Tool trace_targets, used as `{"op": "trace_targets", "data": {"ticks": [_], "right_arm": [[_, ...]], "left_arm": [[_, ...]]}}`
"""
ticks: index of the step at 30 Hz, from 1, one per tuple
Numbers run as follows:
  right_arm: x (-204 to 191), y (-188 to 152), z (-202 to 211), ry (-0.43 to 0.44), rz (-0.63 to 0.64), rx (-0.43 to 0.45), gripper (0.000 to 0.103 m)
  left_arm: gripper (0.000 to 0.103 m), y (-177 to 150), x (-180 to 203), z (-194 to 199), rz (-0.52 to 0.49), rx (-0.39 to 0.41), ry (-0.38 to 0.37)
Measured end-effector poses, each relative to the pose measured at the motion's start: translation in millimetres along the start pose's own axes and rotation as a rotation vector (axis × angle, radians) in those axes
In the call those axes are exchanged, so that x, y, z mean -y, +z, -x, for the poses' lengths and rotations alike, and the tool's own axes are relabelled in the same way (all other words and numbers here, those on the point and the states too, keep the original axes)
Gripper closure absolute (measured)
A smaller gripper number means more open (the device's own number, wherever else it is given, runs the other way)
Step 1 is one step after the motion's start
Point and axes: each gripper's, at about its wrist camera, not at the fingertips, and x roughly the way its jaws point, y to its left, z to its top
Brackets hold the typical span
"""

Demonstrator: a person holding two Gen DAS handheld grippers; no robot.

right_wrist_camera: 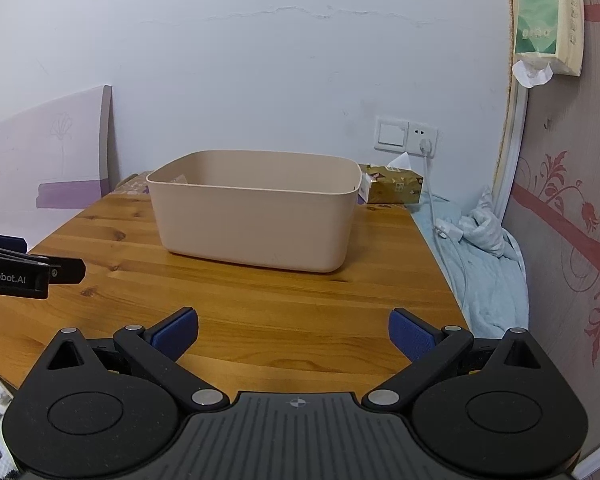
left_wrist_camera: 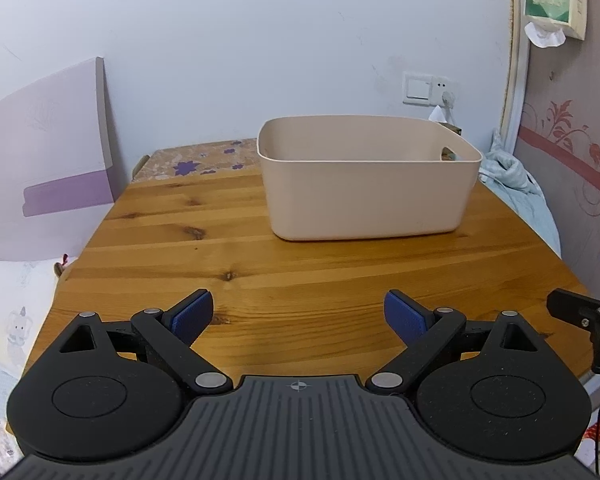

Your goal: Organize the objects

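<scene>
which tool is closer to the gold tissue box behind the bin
Right. The right tool sits open toward the table's right side, where the gold tissue box stands behind the bin; the left tool is farther left.

Soft, even, cool indoor light, faint shadows, sharp focus, strong fisheye bending with dark corners.

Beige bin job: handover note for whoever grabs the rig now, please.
Left gripper: open, holding nothing, low over the near part of the wooden table.
Right gripper: open, holding nothing, beside the left one at a similar height.
Beige bin: upright at the far part of the table, nothing visible above its rim; its floor is hidden.
Gold tissue box sits behind the bin near the wall.
Done: cannot tell; no loose items are on the visible tabletop.
Left: check the bin's inside and find whatever remains to sort.
</scene>
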Motion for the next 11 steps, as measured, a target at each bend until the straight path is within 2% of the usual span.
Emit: {"op": "trace_targets", "data": {"ticks": [11], "right_arm": [[0.2, -4.5, -10.8, 0.008, -0.009, -0.029, 0.0]], "left_arm": [[0.009, 0.6, 1.1, -10.8, 0.005, -0.026, 0.013]]}}
